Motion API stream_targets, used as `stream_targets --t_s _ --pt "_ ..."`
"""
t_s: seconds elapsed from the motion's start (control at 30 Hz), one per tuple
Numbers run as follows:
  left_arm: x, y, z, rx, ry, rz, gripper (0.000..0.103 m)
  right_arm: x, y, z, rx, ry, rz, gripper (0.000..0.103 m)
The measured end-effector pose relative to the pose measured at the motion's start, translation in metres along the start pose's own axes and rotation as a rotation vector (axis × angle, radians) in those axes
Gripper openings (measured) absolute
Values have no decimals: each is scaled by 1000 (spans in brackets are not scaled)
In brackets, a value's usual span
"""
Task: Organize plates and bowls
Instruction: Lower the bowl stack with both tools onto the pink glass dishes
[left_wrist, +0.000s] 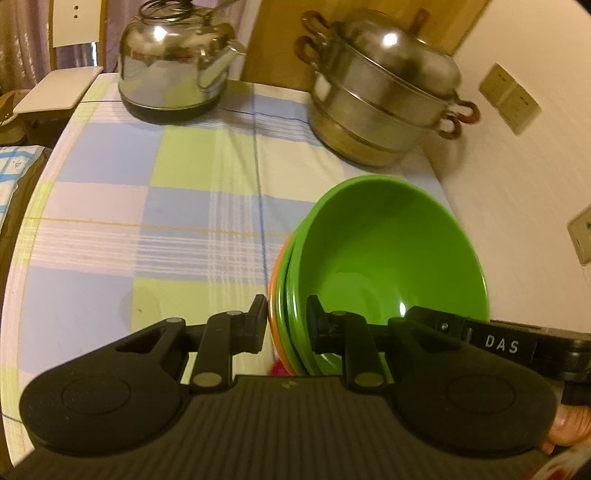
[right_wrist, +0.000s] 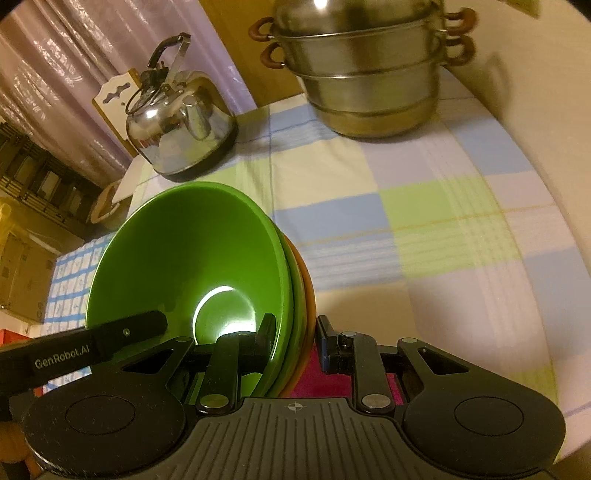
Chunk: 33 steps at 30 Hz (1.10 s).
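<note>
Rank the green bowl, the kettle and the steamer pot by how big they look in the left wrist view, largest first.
1. Green bowl, though it is nearest the camera, which inflates it.
2. Steamer pot.
3. Kettle, partly cut off at the top edge, so its place below the pot is unsure.

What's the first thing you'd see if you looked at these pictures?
The big bright green bowl jumps out first: it sits on top of a stack of green and orange dishes, and both the left tongs and the right tongs are clamped on the stack's rim. Behind it, at the far end of the checked tablecloth, stand a shiny kettle on the left and a tall steel steamer pot on the right.
</note>
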<state>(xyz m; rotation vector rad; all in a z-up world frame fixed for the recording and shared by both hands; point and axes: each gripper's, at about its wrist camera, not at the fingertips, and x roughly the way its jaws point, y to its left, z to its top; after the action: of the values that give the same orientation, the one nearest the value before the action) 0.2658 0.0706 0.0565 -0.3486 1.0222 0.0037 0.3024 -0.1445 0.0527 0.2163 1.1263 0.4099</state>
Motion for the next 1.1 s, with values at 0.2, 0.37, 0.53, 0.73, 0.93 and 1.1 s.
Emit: stream_targets --t_s 0.2,0.37,0.53,0.73,0.93,1.1 --pt "-1 -19 -31 15 26 -15 20 -17 -23 -28 32 2 -13 23" --pt "7 -26 -52 23 53 -15 20 -17 -37 -45 45 15 -20 23" --pt "16 -29 -67 29 67 3 20 -7 -49 -56 59 34 -12 23" --pt "32 -29 -79 33 90 14 19 7 -61 -63 78 51 -13 23" --pt "46 -28 -86 35 108 22 19 19 -70 -68 85 68 -19 23" --pt "55 -25 -89 32 120 25 20 29 -74 -73 91 82 -22 23"
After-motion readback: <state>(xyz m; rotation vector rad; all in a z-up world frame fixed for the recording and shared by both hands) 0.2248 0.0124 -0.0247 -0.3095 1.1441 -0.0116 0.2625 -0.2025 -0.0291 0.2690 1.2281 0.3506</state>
